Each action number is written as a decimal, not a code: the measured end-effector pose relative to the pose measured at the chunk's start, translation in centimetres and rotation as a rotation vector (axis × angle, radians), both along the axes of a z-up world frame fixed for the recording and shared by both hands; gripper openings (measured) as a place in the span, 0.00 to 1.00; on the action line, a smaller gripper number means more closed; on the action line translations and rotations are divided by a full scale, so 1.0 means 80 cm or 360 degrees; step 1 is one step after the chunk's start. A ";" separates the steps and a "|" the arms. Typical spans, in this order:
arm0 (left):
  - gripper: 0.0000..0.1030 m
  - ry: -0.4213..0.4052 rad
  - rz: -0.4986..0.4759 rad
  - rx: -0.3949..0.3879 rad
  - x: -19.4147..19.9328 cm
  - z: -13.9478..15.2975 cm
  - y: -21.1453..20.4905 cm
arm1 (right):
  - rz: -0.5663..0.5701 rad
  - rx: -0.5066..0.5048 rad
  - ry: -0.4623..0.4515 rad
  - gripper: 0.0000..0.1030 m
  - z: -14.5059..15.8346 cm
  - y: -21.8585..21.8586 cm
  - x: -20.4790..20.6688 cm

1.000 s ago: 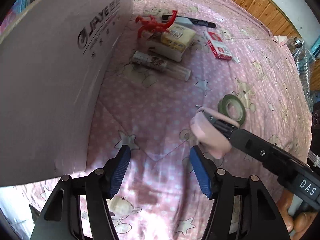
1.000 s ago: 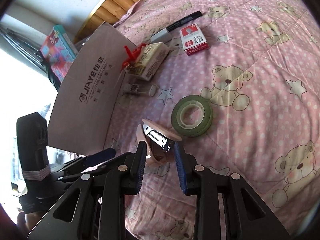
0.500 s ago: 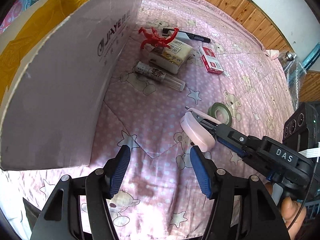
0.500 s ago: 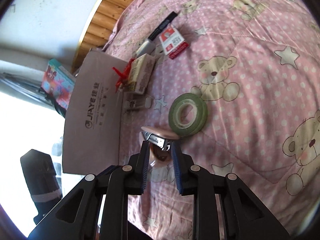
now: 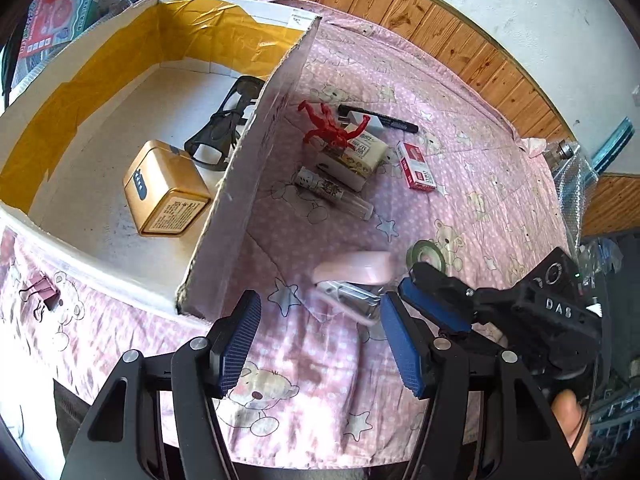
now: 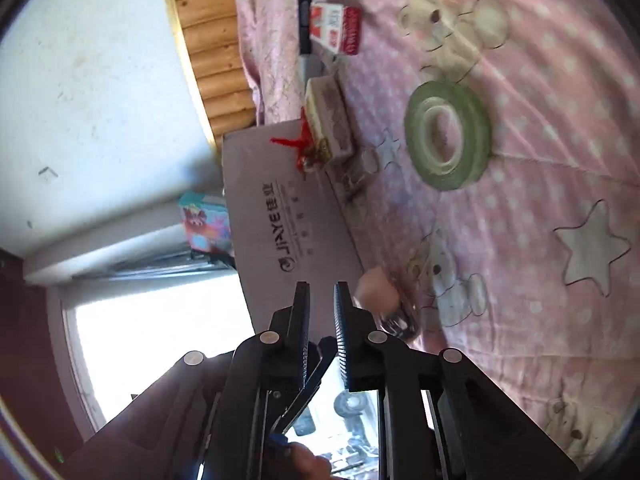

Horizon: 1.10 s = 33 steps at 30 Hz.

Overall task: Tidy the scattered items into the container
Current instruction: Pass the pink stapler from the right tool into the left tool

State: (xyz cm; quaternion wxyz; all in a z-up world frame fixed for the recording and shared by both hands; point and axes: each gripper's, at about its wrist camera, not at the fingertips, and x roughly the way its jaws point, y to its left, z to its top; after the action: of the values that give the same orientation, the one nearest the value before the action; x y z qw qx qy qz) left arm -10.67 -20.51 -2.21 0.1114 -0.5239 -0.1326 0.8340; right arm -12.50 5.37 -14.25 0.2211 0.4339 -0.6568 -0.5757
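Pink bedding [image 5: 320,360] carries a cardboard box [image 5: 240,184]. Beside the box, the pink stapler [image 5: 354,280] is blurred beside the narrowly parted right gripper [image 6: 321,304]; whether it is held, I cannot tell. Left gripper [image 5: 320,336] gapes empty.

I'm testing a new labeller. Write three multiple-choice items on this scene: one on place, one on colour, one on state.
1. Where is the tin?
A in the box
B on a shelf
C in a gripper

2. The tape is:
A red
B green
C black

3. The left gripper is:
A shut on a pen
B shut on the tape
C open and empty

Key:
1. A, the tin lies inside the box walls.
2. B, the ring is green.
3. C, the fingers are wide apart with nothing between them.
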 end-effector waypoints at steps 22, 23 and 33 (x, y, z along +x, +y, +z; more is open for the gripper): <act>0.61 -0.0113 -0.0092 -0.0070 0.046 -0.018 -0.016 | 0.0606 0.1272 0.0463 0.28 0.062 -0.083 -0.040; 0.61 -0.0099 -0.0091 -0.0066 0.046 -0.015 -0.016 | 0.0597 0.1387 0.0512 0.28 0.075 -0.087 -0.036; 0.61 -0.0090 -0.0081 -0.0062 0.037 -0.020 -0.017 | 0.0667 0.1509 0.0573 0.33 0.096 -0.082 -0.012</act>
State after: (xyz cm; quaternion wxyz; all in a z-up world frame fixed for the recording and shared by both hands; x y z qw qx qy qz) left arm -7.71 -21.83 -3.79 0.1185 -0.5525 -0.1061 0.8182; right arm -13.46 -1.21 -6.55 0.2202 0.5022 -0.1766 -0.8174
